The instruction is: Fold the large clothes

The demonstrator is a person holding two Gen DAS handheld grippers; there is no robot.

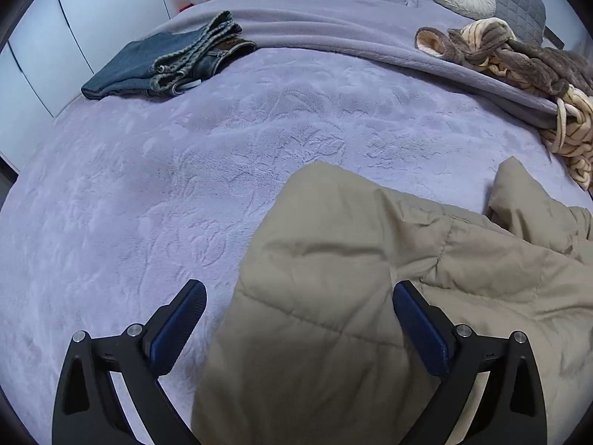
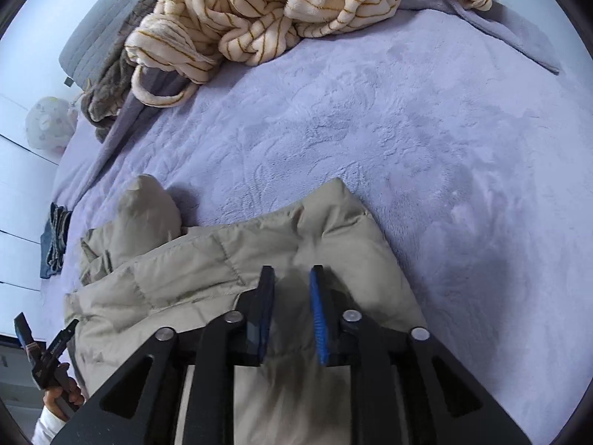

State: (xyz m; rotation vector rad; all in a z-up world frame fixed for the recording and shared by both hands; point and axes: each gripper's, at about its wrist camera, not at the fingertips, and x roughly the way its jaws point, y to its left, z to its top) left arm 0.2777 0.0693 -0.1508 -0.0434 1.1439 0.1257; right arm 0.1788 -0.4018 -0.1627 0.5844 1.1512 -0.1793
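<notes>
A beige quilted padded jacket (image 1: 333, 296) lies on a bed covered by a lavender plush embossed blanket (image 1: 148, 185), at the near edge of the bed, just below both tools. It looks partly folded: two blunt puffy corners point toward the middle of the bed, and the layers sit thick on one another.

The left tool (image 1: 298, 324) hangs over the jacket's left edge with its blue-padded fingers (image 1: 418, 333) spread wide, pressing on nothing. The right tool (image 2: 291, 315) is over the jacket's right part, its pads a narrow way apart; fabric shows below the gap, but the pads do not seem to pinch it. A hand (image 2: 61, 396) holding the left tool shows at the lower left of the right-hand view.

The jacket looks soft, light and springy, with a smooth shell that would probably slip and puff back open after a fold. A good hold would likely be at a stitched seam or hem near a corner, where the filling is thin.

Folded blue denim jeans (image 1: 155, 66) rest by the far left edge of the bed. A cream fleece robe with ochre stripes (image 2: 259, 18) is heaped near the far right corner.
</notes>
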